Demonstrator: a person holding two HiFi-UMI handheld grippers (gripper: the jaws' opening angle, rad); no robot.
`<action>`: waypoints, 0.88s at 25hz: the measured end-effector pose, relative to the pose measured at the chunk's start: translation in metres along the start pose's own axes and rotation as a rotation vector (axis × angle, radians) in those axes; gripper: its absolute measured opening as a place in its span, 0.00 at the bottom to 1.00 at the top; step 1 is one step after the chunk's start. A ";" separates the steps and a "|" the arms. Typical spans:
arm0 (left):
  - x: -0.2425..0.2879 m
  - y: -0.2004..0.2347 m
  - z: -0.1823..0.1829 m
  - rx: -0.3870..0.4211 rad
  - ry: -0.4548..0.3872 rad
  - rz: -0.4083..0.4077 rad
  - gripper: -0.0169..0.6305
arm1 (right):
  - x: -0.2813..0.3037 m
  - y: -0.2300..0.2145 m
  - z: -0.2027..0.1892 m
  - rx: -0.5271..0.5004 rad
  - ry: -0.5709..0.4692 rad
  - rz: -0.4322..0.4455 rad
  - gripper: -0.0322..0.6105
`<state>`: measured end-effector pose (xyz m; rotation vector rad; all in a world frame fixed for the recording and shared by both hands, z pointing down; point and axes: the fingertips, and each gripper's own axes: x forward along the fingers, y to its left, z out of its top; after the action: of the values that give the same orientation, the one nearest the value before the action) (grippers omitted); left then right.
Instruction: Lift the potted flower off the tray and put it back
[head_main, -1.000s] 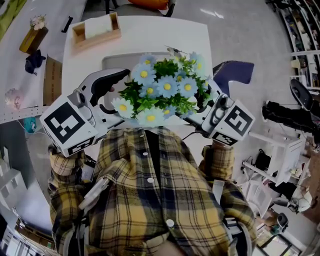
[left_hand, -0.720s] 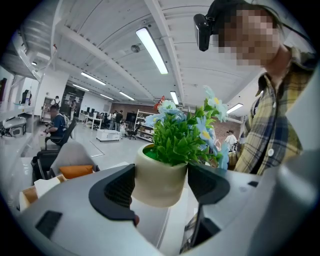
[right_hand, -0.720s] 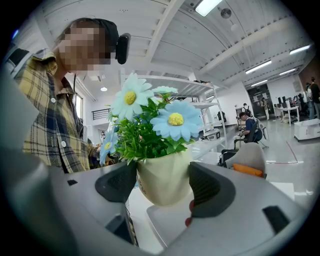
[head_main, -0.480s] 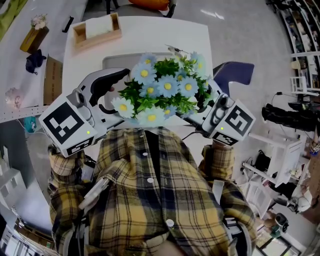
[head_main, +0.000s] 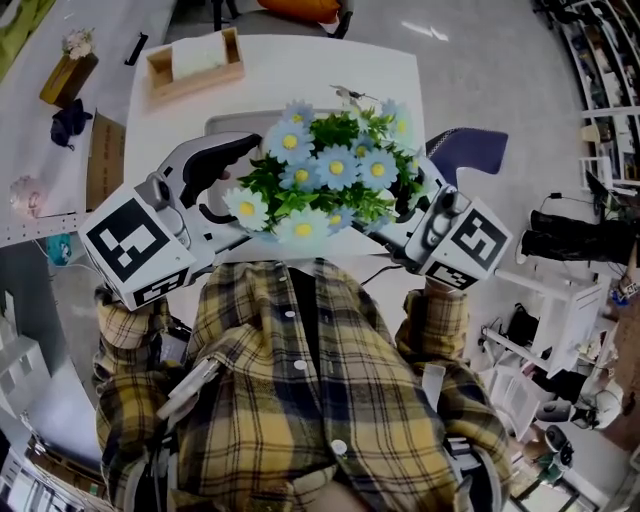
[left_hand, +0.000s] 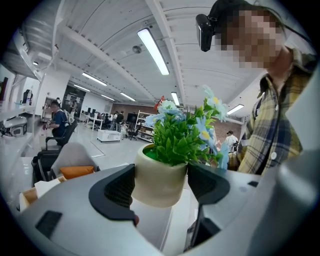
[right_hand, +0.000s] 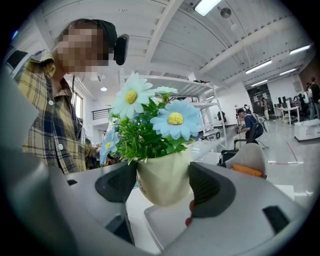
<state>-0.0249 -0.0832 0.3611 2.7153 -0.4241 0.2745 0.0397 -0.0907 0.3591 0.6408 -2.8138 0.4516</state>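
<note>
Potted flower (head_main: 325, 178) is hanging in the air, carried between both grippers in front of the person's plaid shirt (head_main: 300, 400). Blue daisies and green leaves are hiding the pot from the head view.

Left gripper (head_main: 235, 200) is reaching in from the person's left. In the left gripper view, the left gripper (left_hand: 160, 186) is pressing its two dark pads against opposite sides of the cream pot (left_hand: 156, 172). The jaws are clamped on the pot, which is sitting upright.

Right gripper (head_main: 400, 225) is coming in from the other side. In the right gripper view, the right gripper (right_hand: 162, 184) is squeezing the same pot (right_hand: 162, 172) between its pads, which are touching both flanks. The pot is tilting slightly there.

Tray (right_hand: 167, 222) is lying below the pot, and the pot's base is clear of it, not touching. In the head view a grey strip of the tray (head_main: 228, 122) is showing behind the flowers, on the white table (head_main: 300, 70).

Wooden box (head_main: 195, 62) is sitting near the table's far edge, well apart from the tray. Marker cube (head_main: 135, 250) is riding on the left gripper, and another cube (head_main: 470, 240) on the right.
</note>
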 end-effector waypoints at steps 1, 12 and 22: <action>0.000 0.000 0.000 0.002 0.002 0.002 0.52 | 0.000 0.000 0.000 0.000 -0.001 0.001 0.56; -0.001 0.000 -0.001 -0.015 0.009 0.025 0.52 | 0.001 -0.001 -0.001 0.004 0.018 0.027 0.56; -0.002 -0.004 0.003 -0.044 0.022 0.035 0.52 | 0.000 0.002 0.004 0.023 0.030 0.033 0.56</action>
<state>-0.0249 -0.0809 0.3563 2.6618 -0.4667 0.3017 0.0388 -0.0906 0.3546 0.5872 -2.7985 0.4959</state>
